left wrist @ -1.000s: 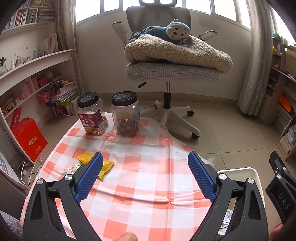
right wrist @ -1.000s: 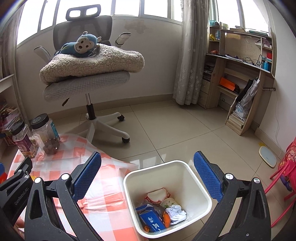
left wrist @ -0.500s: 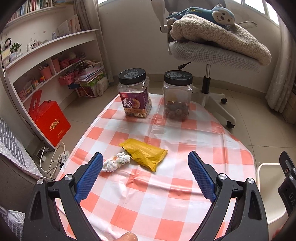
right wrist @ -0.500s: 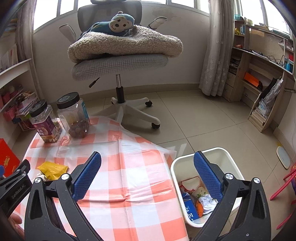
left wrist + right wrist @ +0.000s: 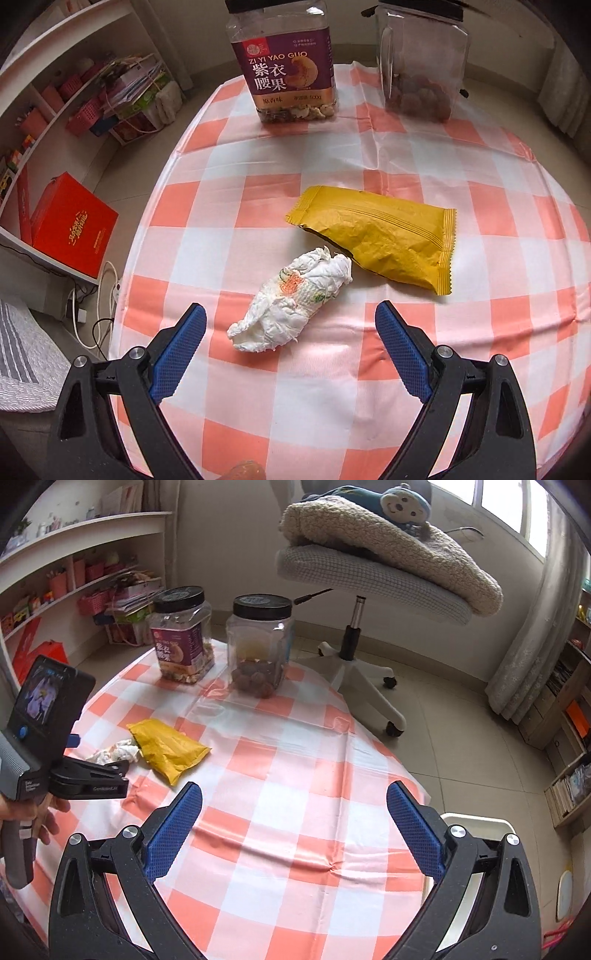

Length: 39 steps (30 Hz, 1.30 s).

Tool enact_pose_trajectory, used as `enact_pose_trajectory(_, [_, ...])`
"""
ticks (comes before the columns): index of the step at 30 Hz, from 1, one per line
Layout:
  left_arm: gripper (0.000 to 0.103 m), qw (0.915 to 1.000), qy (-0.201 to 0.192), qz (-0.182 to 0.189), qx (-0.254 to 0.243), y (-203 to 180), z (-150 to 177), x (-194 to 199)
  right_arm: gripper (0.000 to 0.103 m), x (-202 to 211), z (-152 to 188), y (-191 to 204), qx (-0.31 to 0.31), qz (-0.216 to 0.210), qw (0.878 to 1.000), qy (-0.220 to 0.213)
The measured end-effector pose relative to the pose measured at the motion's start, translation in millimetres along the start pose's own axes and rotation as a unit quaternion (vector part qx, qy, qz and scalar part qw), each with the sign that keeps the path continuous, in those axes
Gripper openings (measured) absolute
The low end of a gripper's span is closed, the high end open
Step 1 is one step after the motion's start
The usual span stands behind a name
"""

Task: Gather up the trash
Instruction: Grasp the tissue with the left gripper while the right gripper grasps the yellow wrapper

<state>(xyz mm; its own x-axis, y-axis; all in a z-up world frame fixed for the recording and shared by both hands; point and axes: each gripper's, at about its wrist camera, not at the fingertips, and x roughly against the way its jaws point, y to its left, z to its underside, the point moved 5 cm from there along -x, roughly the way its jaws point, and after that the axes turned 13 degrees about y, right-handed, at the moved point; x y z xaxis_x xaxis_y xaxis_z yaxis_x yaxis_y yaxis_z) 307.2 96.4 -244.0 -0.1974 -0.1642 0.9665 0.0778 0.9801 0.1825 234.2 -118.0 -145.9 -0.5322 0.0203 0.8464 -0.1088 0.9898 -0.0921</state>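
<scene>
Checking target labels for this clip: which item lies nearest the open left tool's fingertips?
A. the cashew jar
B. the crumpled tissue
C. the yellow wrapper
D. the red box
B. The tissue lies just ahead of the left tool, roughly between its spread fingertips, while the wrapper sits farther off to the right and the jar stands at the far edge.

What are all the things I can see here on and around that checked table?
crumpled tissue: one, white, table's left side, touching the wrapper
snack wrapper: one, yellow, beside the tissue
jars: two, clear, black lids, far edge
tablecloth: one, orange-white check
office chair: one, grey, beyond the table, carrying a blanket and plush monkey
bin: one, white, right of the table
left gripper: open, near the tissue
right gripper: open, above the cloth
</scene>
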Motion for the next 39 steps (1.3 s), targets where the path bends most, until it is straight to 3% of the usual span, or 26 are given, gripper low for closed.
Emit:
enact_pose_trajectory(2, [0.087,0.9996,0.005,0.024,-0.015,-2.9,-1.1,-7.9,0.096,-11.1,-7.1,18.9,0.050,-0.062,0.997,0.010])
enact_pose_trajectory(4, [0.072,0.9986,0.025,0.025,-0.039,-6.7,0.9,-21.4,0.096,-24.0,-13.4,35.8,0.096,-0.105,0.990,0.018])
enact_pose_trajectory(5, [0.062,0.9983,0.035,0.017,-0.044,-6.0,3.6,-28.3,0.096,-31.7,-16.7,44.8,0.117,-0.117,0.986,0.022])
enact_pose_trajectory(7, [0.048,0.9972,0.028,0.057,-0.040,1.8,6.2,-29.0,0.096,-47.1,-24.8,60.6,0.152,-0.138,0.978,0.034])
enact_pose_trajectory(8, [0.028,0.9967,0.030,0.067,-0.032,10.1,5.4,-28.2,0.096,-54.4,-28.8,68.9,0.165,-0.147,0.975,0.039])
enact_pose_trajectory(11, [0.028,0.9925,0.015,0.119,0.021,47.0,2.6,-17.7,0.096,-73.7,-37.3,93.5,0.208,-0.168,0.962,0.060])
enact_pose_trajectory(15, [0.027,0.9813,0.000,0.164,0.101,93.2,1.6,-10.0,0.096,-101.4,-44.3,125.2,0.253,-0.148,0.953,0.076])
enact_pose_trajectory(20, [0.027,0.9776,0.006,0.163,0.133,110.8,3.7,-17.5,0.095,-133.8,-57.6,144.2,0.230,-0.154,0.956,0.093])
enact_pose_trajectory(22, [0.027,0.9788,0.011,0.155,0.133,110.1,5.5,-21.4,0.088,-147.1,-58.7,148.3,0.217,-0.150,0.959,0.107])
enact_pose_trajectory(24, [0.027,0.9811,0.015,0.147,0.124,108.5,6.3,-24.9,0.065,-162.6,-54.0,152.1,0.210,-0.138,0.958,0.137])
enact_pose_trajectory(25, [0.027,0.9822,0.015,0.144,0.119,107.2,6.2,-25.2,0.062,-161.5,-54.1,151.9,0.204,-0.139,0.961,0.124])
enact_pose_trajectory(27, [0.028,0.9827,0.014,0.145,0.115,106.2,6.9,-22.7,0.036,-157.6,-52.4,148.9,0.183,-0.139,0.966,0.119])
enact_pose_trajectory(29, [0.028,0.9825,0.009,0.146,0.116,105.9,7.2,-17.1,0.025,-152.8,-48.6,143.1,0.158,-0.144,0.969,0.121])
enact_pose_trajectory(39, [0.028,0.9862,-0.007,0.127,0.107,100.3,27.0,22.0,0.015,-92.9,11.7,119.3,0.081,-0.136,0.978,0.133])
